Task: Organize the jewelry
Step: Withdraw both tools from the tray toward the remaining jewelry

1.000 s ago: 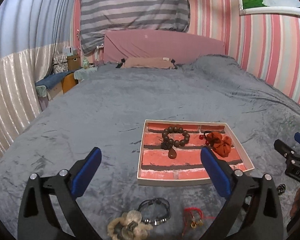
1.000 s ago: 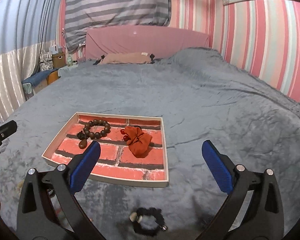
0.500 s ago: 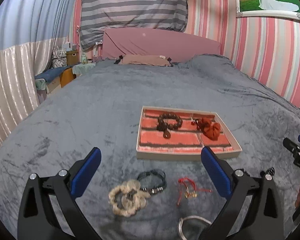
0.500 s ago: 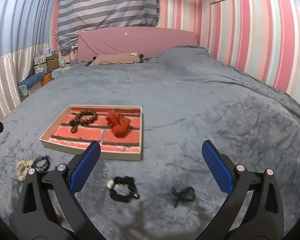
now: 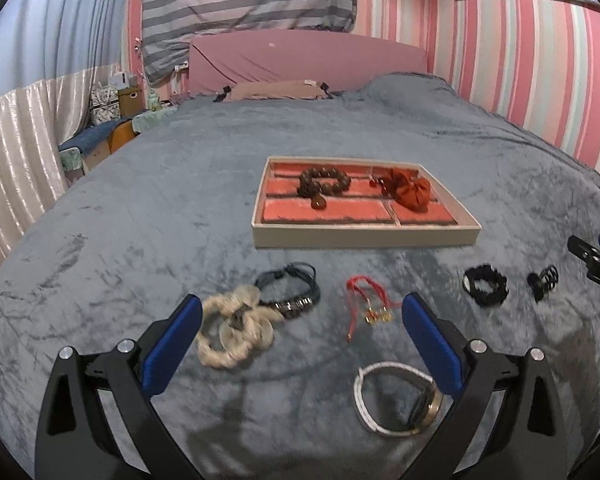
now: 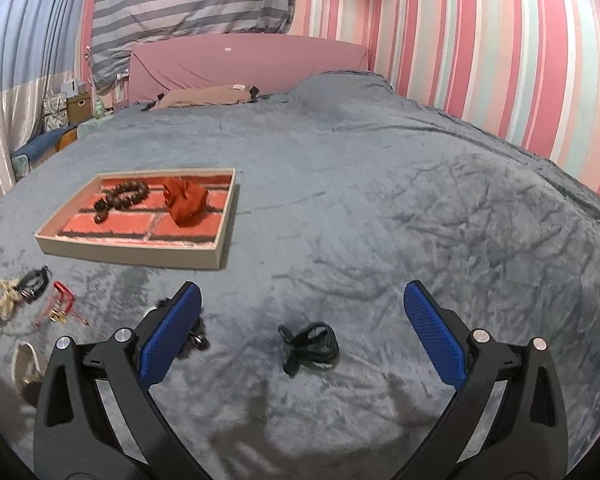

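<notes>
Left tongs point(image 5: 302, 342): spread wide, blue pads well apart, nothing between them, hanging over the bed.
Right tongs point(image 6: 302, 334): also spread wide and holding nothing; their tip shows at the right edge of the left wrist view.
Bed point(image 5: 160, 208): grey plush blanket, carrying everything.
Tray point(image 5: 364, 236): cream-rimmed with a red brick-pattern lining, well ahead of the left tongs and ahead-left of the right tongs.
Beaded bracelet point(image 5: 323, 186): dark brown wooden beads with a pendant, in the tray's far-left part.
Orange scrunchie point(image 5: 410, 192): in the tray, just right of the beads, apart from them.
Cream scrunchie point(image 5: 236, 332): on the blanket just beyond the left pad of the left tongs.
Black cord bracelet point(image 5: 292, 290): touching the cream scrunchie's far side.
Red string charm point(image 5: 366, 306): between the left tongs' pads, slightly ahead, with small gold pieces.
White bracelet point(image 5: 396, 398): lying close under the left tongs' right pad.
Black scrunchie point(image 5: 485, 290): right of the left tongs; in the right wrist view, partly hidden behind the right tongs' left pad.
Black coil hair tie point(image 6: 310, 346): between the right tongs' pads, nearer the left one, not touched.
</notes>
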`<state>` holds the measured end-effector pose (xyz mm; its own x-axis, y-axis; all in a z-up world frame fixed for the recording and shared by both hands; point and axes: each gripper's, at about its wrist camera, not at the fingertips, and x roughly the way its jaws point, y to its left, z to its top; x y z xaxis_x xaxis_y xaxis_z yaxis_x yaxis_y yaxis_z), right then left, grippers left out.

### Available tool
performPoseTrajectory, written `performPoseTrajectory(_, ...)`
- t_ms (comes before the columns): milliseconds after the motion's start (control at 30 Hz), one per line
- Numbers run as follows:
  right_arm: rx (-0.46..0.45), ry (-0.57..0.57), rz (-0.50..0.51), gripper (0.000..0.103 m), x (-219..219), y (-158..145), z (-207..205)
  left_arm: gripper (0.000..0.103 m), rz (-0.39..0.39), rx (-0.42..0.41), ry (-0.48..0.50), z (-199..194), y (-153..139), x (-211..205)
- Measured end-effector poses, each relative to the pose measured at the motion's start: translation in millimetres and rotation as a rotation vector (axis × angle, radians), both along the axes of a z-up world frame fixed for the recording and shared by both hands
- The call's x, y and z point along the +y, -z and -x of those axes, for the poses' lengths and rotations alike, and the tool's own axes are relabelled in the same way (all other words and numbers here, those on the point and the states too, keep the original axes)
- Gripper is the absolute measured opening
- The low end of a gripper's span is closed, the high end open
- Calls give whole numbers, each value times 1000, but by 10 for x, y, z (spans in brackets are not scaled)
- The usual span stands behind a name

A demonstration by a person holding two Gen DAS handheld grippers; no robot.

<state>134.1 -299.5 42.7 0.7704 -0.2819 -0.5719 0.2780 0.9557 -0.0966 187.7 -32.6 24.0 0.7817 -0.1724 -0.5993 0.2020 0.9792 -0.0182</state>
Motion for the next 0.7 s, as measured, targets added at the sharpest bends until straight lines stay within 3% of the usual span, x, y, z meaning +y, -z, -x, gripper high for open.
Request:
performPoseTrajectory(400,90,33,-13,99,-177,435,-97,98,10,113,48,72,462,-120)
performPoseTrajectory(700,136,45,-42,99,-278,617,-194,96,22,165,51,28,630,-95)
